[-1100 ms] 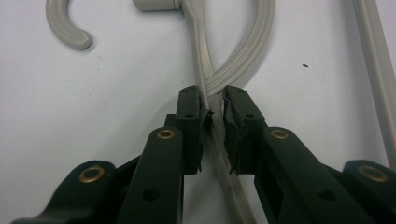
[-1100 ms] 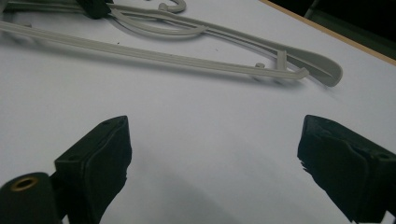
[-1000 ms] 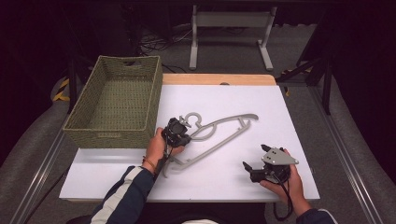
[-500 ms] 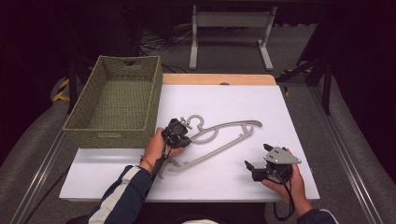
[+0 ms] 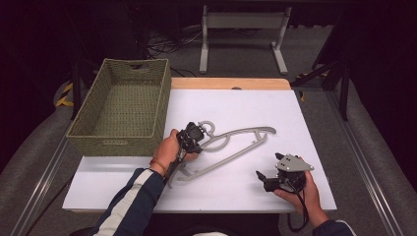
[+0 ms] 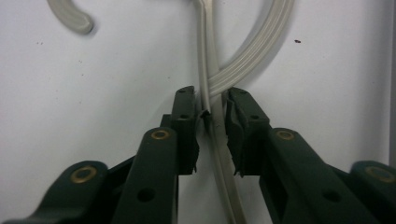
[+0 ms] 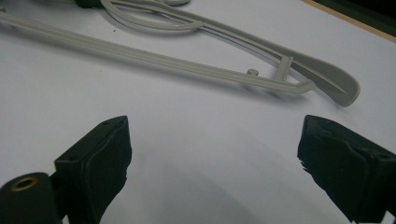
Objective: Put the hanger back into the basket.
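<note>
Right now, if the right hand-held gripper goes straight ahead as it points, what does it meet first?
Bare white tabletop, then probably the lower bar of the flat grey plastic clothes hanger. The right hand-held gripper is open and holds nothing.

hanger [image 5: 231,145] sits rotated and slid toward the near-left with the left hand-held gripper [image 5: 193,135]; right hand-held gripper [image 5: 268,179] now lower, nearer table edge.

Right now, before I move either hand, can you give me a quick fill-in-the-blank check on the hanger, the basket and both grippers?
1. The left gripper is closed on the grey ____.
2. The right gripper has its jaws wide ____, holding nothing.
3. The woven basket sits on the table's ____ side.
4. The hanger lies ____ on the white table.

Missing words: hanger; open; left; flat
</note>
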{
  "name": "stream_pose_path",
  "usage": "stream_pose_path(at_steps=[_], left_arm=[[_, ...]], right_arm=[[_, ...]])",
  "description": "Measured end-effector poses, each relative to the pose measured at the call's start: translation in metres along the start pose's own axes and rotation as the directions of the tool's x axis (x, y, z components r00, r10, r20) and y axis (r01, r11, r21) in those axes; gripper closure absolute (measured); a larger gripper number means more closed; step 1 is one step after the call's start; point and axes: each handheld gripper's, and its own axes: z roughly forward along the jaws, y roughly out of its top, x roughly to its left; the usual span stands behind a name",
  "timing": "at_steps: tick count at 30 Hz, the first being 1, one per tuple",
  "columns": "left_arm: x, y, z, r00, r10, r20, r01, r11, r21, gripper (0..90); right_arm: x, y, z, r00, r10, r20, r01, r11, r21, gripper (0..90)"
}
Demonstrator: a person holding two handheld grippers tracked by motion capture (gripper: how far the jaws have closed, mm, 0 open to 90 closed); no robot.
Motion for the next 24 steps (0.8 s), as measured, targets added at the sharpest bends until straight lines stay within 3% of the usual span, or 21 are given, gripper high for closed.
stream_pose_path(at_steps=[5,7,12,14,16,17,20,21,24], left_arm=[[-0.002,-0.002,0.001,0.9999,-0.006,-0.009,0.006,0.9998,-0.021,79.5],[-0.005,-0.010,0.002,0.9993,-0.004,-0.036,0.001,0.9956,-0.094,81.2],[-0.011,-0.017,0.003,0.9961,-0.006,-0.088,-0.008,0.9870,-0.161,81.6],[-0.011,-0.018,0.004,0.9904,-0.034,-0.134,0.006,0.9789,-0.204,81.6],[-0.011,-0.018,0.001,0.9872,-0.048,-0.152,0.009,0.9694,-0.245,81.7],[-0.011,-0.018,0.001,0.9872,-0.048,-0.152,0.009,0.9694,-0.245,81.7],[-0.015,-0.018,-0.010,0.9804,-0.059,-0.188,-0.002,0.9504,-0.311,81.7],[-0.015,-0.018,-0.010,0.9804,-0.059,-0.188,-0.002,0.9504,-0.311,81.8],[-0.017,-0.019,-0.022,0.9780,-0.071,-0.197,-0.005,0.9328,-0.360,81.8]], right_arm=[[-0.002,-0.001,0.002,1.0000,0.006,-0.003,-0.006,1.000,0.012,10.4],[-0.003,-0.002,0.002,0.9999,0.010,-0.002,-0.010,1.000,0.013,10.4],[-0.004,-0.002,0.001,0.9998,0.020,0.007,-0.020,1.000,0.009,10.4],[-0.004,-0.002,0.000,0.9997,0.023,0.008,-0.023,1.000,0.007,10.5],[-0.004,-0.002,0.000,0.9997,0.019,0.012,-0.020,1.000,0.004,10.5],[-0.004,-0.002,0.000,0.9997,0.019,0.012,-0.020,1.000,0.004,10.5],[-0.006,-0.003,-0.001,0.9994,0.030,0.019,-0.030,1.000,-0.003,10.5],[-0.006,-0.003,-0.001,0.9994,0.030,0.019,-0.030,1.000,-0.003,10.5],[-0.007,-0.002,-0.003,0.9992,0.033,0.025,-0.032,0.999,-0.012,10.5]])
